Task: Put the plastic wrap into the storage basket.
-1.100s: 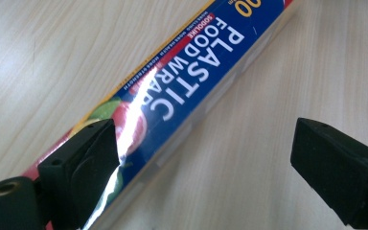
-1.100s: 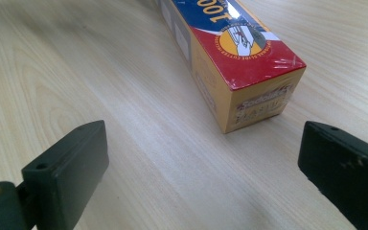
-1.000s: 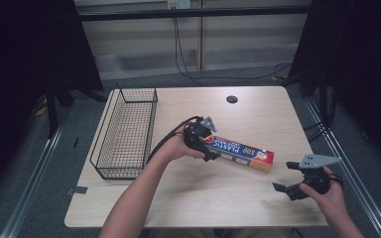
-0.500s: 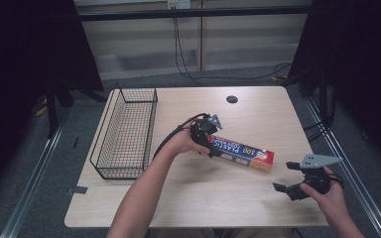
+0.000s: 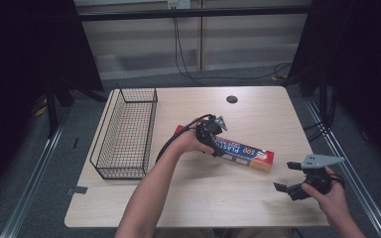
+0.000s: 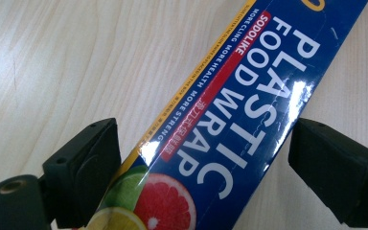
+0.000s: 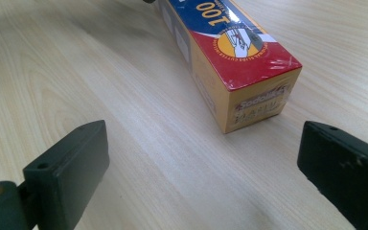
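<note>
The left gripper (image 5: 217,144) straddled the long blue cardboard box of plastic food wrap (image 6: 230,115); its jaws had just been closing, the box between them, the pads seemingly not yet pressing. The right gripper (image 5: 288,178) stood spread, the box's yellow end just ahead on the pale wooden table (image 5: 258,198).

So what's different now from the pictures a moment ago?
The left gripper has slid along the box of plastic wrap, away from the wire basket toward the box's middle, and come lower over it. Its jaws have just been closing with the box between them, but they don't press on it yet. The box, the basket and the right gripper, open near the table's corner, stayed put.
</note>
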A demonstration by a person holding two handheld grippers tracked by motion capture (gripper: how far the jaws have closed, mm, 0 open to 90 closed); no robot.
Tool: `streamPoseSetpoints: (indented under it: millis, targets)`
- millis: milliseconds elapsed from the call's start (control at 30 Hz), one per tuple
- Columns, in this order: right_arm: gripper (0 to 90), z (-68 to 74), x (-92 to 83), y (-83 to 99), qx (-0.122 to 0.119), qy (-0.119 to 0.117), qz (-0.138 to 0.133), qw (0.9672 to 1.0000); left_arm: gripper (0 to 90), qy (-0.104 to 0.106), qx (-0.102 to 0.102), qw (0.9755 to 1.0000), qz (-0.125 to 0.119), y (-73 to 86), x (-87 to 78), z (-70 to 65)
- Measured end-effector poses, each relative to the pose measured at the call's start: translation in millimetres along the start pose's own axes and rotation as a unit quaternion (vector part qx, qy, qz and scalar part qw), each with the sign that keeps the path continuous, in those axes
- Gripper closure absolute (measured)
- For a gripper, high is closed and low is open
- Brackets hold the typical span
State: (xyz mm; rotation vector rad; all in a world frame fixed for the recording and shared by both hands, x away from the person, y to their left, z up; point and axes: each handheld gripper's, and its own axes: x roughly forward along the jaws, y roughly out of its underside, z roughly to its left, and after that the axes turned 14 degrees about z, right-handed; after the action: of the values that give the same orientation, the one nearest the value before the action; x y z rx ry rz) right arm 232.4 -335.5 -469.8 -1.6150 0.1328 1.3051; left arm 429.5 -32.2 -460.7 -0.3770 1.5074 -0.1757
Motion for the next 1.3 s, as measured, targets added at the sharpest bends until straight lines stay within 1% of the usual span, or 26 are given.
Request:
streamPoseSetpoints:
  millis: [67, 100, 133, 167, 300, 333, 367, 433, 467, 533, 600, 633, 700, 733, 767, 800, 867, 900, 933, 1033, 1100, 1133, 1167, 1233, 1300]
  targets:
    - [3.6, 0.1, -0.2, 0.1, 0.000, -0.001, 0.000, 1.0000, 12.4, 0.000, 0.006, 0.9999, 0.008, 0.1, -1.4, -0.2]
    - [3.7, -0.2, -0.2, 0.2, 0.000, -0.002, 0.000, 1.0000, 13.2, 0.003, 0.000, 1.0000, 0.004, 0.5, -1.2, -2.0]
    - [3.8, -0.4, -0.1, 0.4, 0.000, -0.003, -0.001, 1.0000, 14.4, 0.004, 0.005, 1.0000, 0.001, 1.6, -1.6, -3.0]
    - [3.8, -0.7, -0.4, 0.6, 0.000, -0.002, 0.000, 1.0000, 16.0, 0.005, 0.006, 1.0000, 0.005, 2.9, -2.8, -3.8]
    - [3.8, -1.5, -1.4, 1.2, 0.004, -0.002, -0.004, 1.0000, 20.9, 0.014, 0.004, 0.9999, 0.005, 8.8, -7.0, -9.3]
    - [3.8, -1.6, -2.0, 1.1, 0.005, -0.001, -0.003, 1.0000, 22.2, 0.012, 0.005, 0.9999, 0.005, 10.6, -7.9, -11.1]
    - [3.8, -1.7, -2.2, 1.1, 0.005, -0.001, -0.004, 1.0000, 23.7, 0.013, 0.011, 0.9998, 0.008, 12.2, -9.2, -12.6]
    - [3.8, -1.7, -2.5, 0.9, 0.005, 0.000, -0.005, 1.0000, 26.7, 0.017, 0.009, 0.9998, 0.006, 15.5, -11.0, -16.3]
    - [3.8, -1.6, -2.7, 0.8, 0.005, 0.000, -0.005, 1.0000, 28.1, 0.018, 0.012, 0.9997, 0.007, 17.2, -12.4, -17.7]
    - [3.8, -1.4, -2.9, 0.6, 0.006, 0.002, -0.006, 1.0000, 30.7, 0.024, 0.008, 0.9997, 0.006, 20.6, -14.2, -21.1]
    - [3.8, -1.3, -2.6, 0.4, 0.006, 0.001, -0.007, 1.0000, 33.3, 0.030, 0.008, 0.9994, 0.014, 23.4, -17.4, -23.2]
    - [3.8, -1.2, -2.7, 0.3, 0.006, 0.000, -0.005, 1.0000, 34.5, 0.027, -0.001, 0.9996, 0.009, 24.7, -17.3, -25.3]
    - [3.9, -0.8, -2.3, -0.2, 0.005, -0.001, -0.005, 1.0000, 36.1, 0.020, -0.009, 0.9997, 0.015, 26.4, -19.2, -26.1]
    - [3.9, -0.6, -2.3, -0.4, 0.005, 0.000, -0.005, 1.0000, 37.1, 0.019, -0.019, 0.9995, 0.017, 27.2, -20.0, -26.2]
    - [3.9, -0.4, -2.2, -0.6, 0.005, 0.001, -0.006, 1.0000, 37.8, 0.018, -0.031, 0.9992, 0.020, 27.6, -20.5, -25.8]
    - [3.9, -0.2, -2.3, -0.8, 0.006, 0.001, -0.006, 1.0000, 38.7, 0.016, -0.037, 0.9989, 0.022, 27.7, -21.2, -24.6]
    - [3.9, -0.1, -2.6, -1.0, 0.006, 0.002, -0.007, 1.0000, 40.4, 0.015, -0.061, 0.9976, 0.029, 27.8, -22.4, -23.7]
    - [3.9, -0.1, -3.0, -1.0, 0.007, 0.002, -0.007, 1.0000, 40.6, 0.015, -0.068, 0.9971, 0.030, 27.6, -22.4, -23.6]
    - [3.9, -0.1, -3.1, -1.0, 0.006, 0.001, -0.008, 0.9999, 40.6, 0.013, -0.065, 0.9973, 0.030, 27.3, -22.4, -23.3]
    - [3.9, -0.4, -3.1, -0.8, 0.006, 0.001, -0.010, 0.9999, 39.0, 0.018, -0.056, 0.9979, 0.028, 27.5, -21.4, -21.5]
    - [3.9, -0.9, -2.8, -0.8, 0.007, 0.001, -0.009, 0.9999, 38.3, 0.018, -0.062, 0.9976, 0.027, 26.7, -19.6, -21.7]
    - [3.9, -0.9, -2.7, -0.8, 0.008, 0.000, -0.009, 0.9999, 37.8, 0.019, -0.057, 0.9978, 0.028, 25.8, -18.8, -20.8]
    - [3.9, -0.9, -2.6, -1.0, 0.007, 0.000, -0.009, 0.9999, 37.4, 0.022, -0.058, 0.9977, 0.029, 24.9, -17.6, -20.3]
    - [3.9, -0.6, -2.4, -1.3, 0.007, 0.000, -0.008, 0.9999, 36.0, 0.025, -0.053, 0.9977, 0.035, 22.0, -14.3, -18.5]
    - [3.9, -0.4, -2.5, -1.4, 0.006, -0.001, -0.009, 0.9999, 35.9, 0.030, -0.054, 0.9971, 0.045, 18.7, -10.4, -17.5]
